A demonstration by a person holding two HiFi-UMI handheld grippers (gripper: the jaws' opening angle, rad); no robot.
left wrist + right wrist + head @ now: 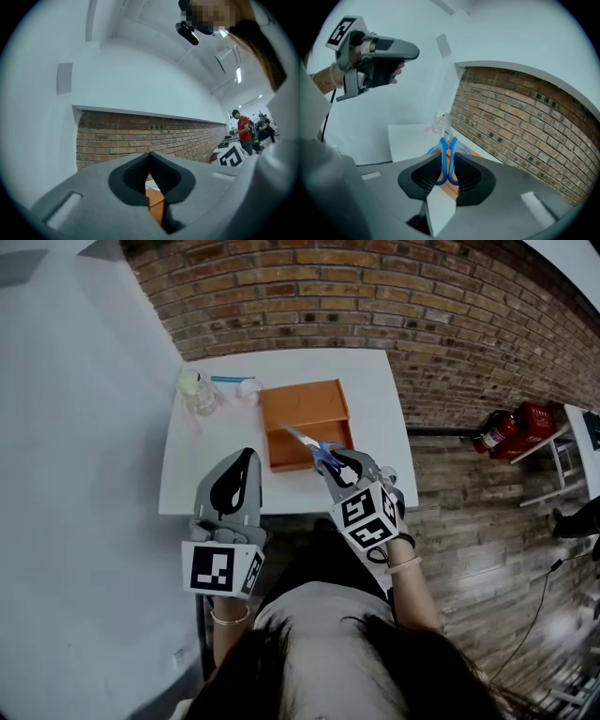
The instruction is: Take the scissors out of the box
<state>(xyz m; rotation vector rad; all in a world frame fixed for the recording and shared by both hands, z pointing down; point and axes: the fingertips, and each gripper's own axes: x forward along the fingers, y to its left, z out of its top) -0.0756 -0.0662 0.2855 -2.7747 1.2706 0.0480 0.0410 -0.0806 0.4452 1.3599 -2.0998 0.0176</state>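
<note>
The scissors (312,447), with blue handles and silver blades, hang in the air over the front edge of the open orange box (305,409). My right gripper (336,468) is shut on their handles, with the blades pointing away towards the box. In the right gripper view the blue handles of the scissors (446,157) sit pinched between the dark pads, above the box (465,151). My left gripper (242,465) hovers over the table's front edge, left of the box, shut and with nothing in it. In the left gripper view its jaws meet at the tip, and the box (155,202) shows through the gap below.
The white table (375,390) stands against a brick wall (422,306). Clear plastic items (199,393) and a light blue object (230,380) lie at its back left. Red fire extinguishers (511,432) stand on the floor to the right. A person in a red shirt (243,133) stands far off.
</note>
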